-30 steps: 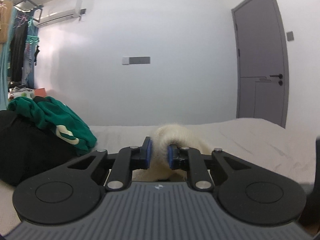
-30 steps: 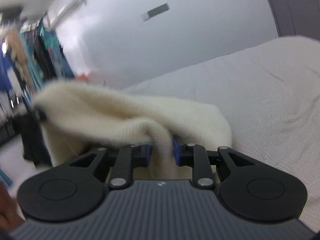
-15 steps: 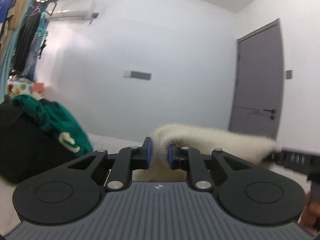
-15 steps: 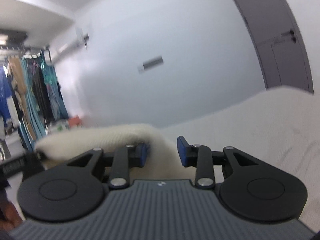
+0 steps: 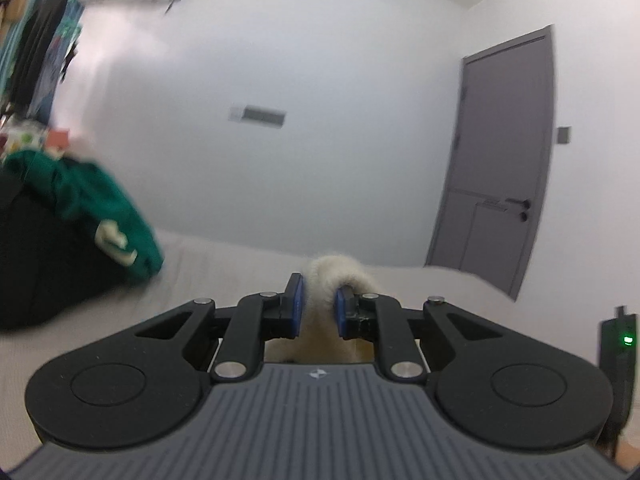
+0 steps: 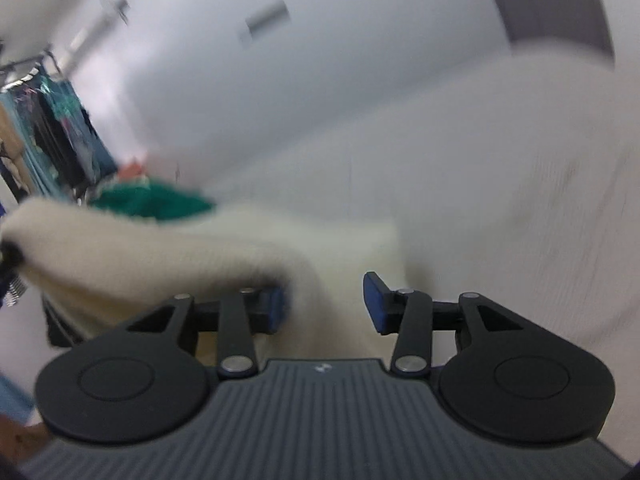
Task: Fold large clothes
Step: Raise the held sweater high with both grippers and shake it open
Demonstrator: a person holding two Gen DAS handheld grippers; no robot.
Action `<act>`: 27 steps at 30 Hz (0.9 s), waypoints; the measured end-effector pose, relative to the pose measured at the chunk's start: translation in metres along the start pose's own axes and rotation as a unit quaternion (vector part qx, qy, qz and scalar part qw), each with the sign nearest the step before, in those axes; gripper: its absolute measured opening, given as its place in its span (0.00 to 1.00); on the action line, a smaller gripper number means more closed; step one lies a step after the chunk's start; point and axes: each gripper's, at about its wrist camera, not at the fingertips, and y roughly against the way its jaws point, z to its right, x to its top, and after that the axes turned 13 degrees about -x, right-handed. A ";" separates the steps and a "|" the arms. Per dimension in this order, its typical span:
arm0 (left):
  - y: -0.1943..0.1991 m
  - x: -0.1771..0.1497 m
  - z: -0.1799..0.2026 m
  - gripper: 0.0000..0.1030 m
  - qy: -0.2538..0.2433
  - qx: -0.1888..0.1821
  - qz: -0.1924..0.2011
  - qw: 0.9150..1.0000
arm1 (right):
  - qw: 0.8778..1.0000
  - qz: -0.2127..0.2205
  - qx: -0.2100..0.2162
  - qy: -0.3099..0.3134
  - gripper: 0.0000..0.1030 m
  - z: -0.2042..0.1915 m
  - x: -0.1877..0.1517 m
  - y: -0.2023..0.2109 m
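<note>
Cream sweater pinched on the left, coming free on the right.

The left gripper (image 5: pixel 318 304) is clamped on a fold of the fluffy cream sweater (image 6: pixel 132 256), lifted above the pale bed (image 5: pixel 224 276). The right gripper (image 6: pixel 326 300) is opening; the sweater drapes over its left pad while the right pad (image 6: pixel 374 300) stands clear. Beyond, a green garment (image 5: pixel 92 208) lies on a black heap (image 5: pixel 36 264); hanging clothes (image 6: pixel 60 136) and a grey door (image 5: pixel 504 152) flank the white wall. The right view is blurred.

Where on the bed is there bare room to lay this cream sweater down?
Bare sheet lies right of the cream sweater, running toward the grey door. The left is crowded: the green garment lies on a black pile.
</note>
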 end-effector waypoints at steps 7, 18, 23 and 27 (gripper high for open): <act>-0.021 -0.021 -0.027 0.21 0.024 -0.002 -0.045 0.999 | 0.992 0.110 0.003 0.055 0.17 -0.009 0.009 0.037; -0.077 -0.053 -0.028 0.47 -0.070 0.053 -0.107 0.990 | 0.990 0.133 0.041 0.031 0.18 0.012 0.013 0.045; -0.086 -0.050 -0.038 0.27 -0.053 0.057 -0.093 0.993 | 0.994 0.100 0.010 0.045 0.23 -0.004 -0.007 0.034; -0.079 -0.045 -0.039 0.22 -0.049 0.060 -0.074 0.994 | 0.995 0.064 -0.015 0.071 0.35 -0.014 -0.016 0.014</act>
